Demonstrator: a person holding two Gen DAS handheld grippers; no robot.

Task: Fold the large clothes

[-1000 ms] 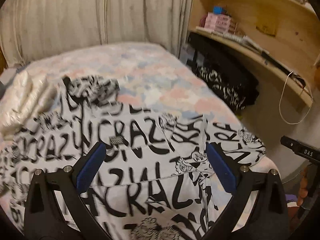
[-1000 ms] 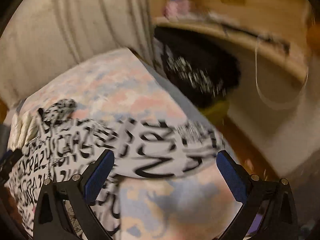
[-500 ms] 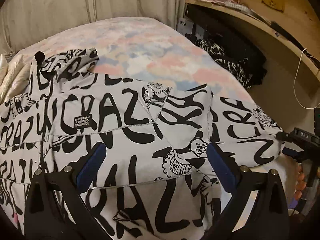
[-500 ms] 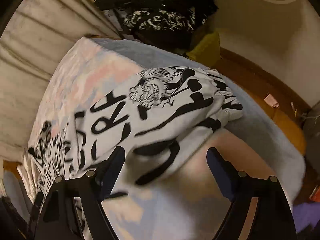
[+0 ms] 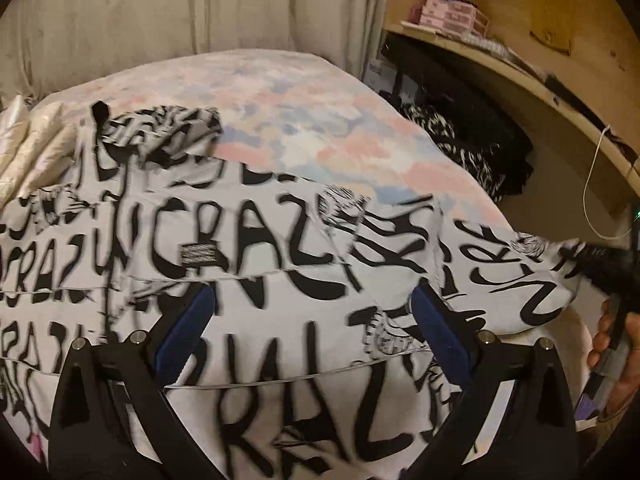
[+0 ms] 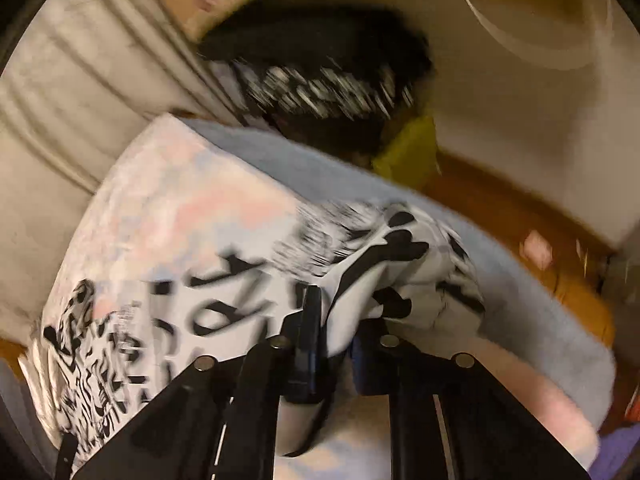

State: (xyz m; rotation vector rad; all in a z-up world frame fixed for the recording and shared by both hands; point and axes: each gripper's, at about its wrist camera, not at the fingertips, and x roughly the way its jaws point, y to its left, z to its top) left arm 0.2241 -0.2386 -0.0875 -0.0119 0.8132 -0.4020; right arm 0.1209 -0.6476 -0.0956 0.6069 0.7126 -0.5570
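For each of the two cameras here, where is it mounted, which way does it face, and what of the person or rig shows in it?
Left wrist: sits on the left gripper, angled down over the printed garment on the bed; its own open blue pads show, plus the right gripper and a hand.
Right wrist: sits on the right gripper, angled down at the bed's corner; its jaws have just closed, pinching the garment's edge.
Shared: the garment, bed, curtain and the dark clothes pile.

Left black two-finger gripper with blue pads tilted downward, jaws spread wide, nothing pinched, right black two-finger gripper angled down, jaws just closed, clamped on white black-lettered garment, bare hand holding its handle
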